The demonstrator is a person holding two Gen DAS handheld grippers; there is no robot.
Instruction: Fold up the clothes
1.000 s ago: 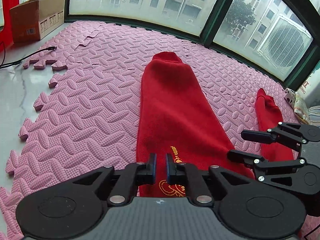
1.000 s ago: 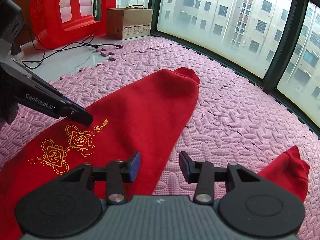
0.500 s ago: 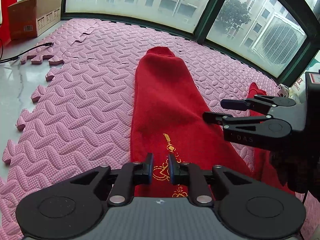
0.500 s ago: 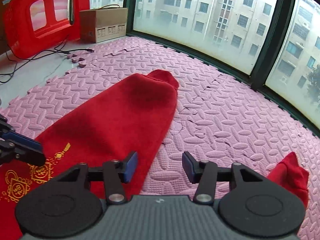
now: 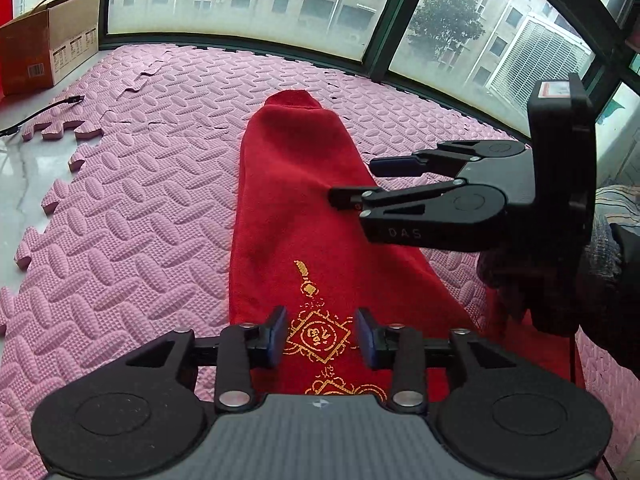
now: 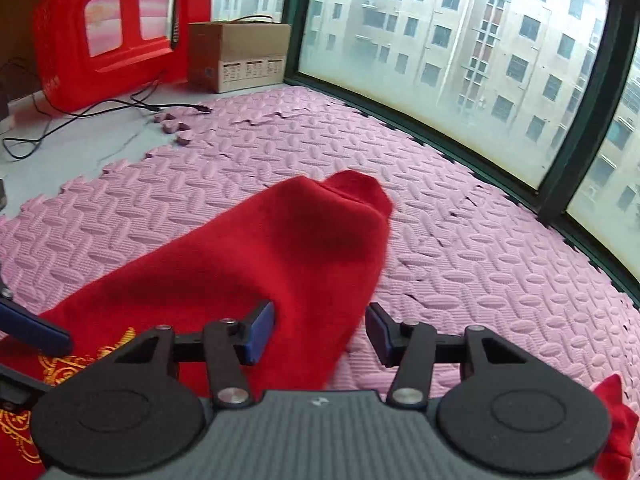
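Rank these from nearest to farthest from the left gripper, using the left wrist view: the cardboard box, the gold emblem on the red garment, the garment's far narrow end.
1. Gold emblem, just beyond the left gripper.
2. Garment's far narrow end, straight ahead, mid-mat.
3. Cardboard box, far left corner, off the mat.

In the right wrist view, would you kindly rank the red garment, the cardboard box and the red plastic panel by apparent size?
1. red garment, largest, though nearest the camera.
2. red plastic panel.
3. cardboard box, smallest.
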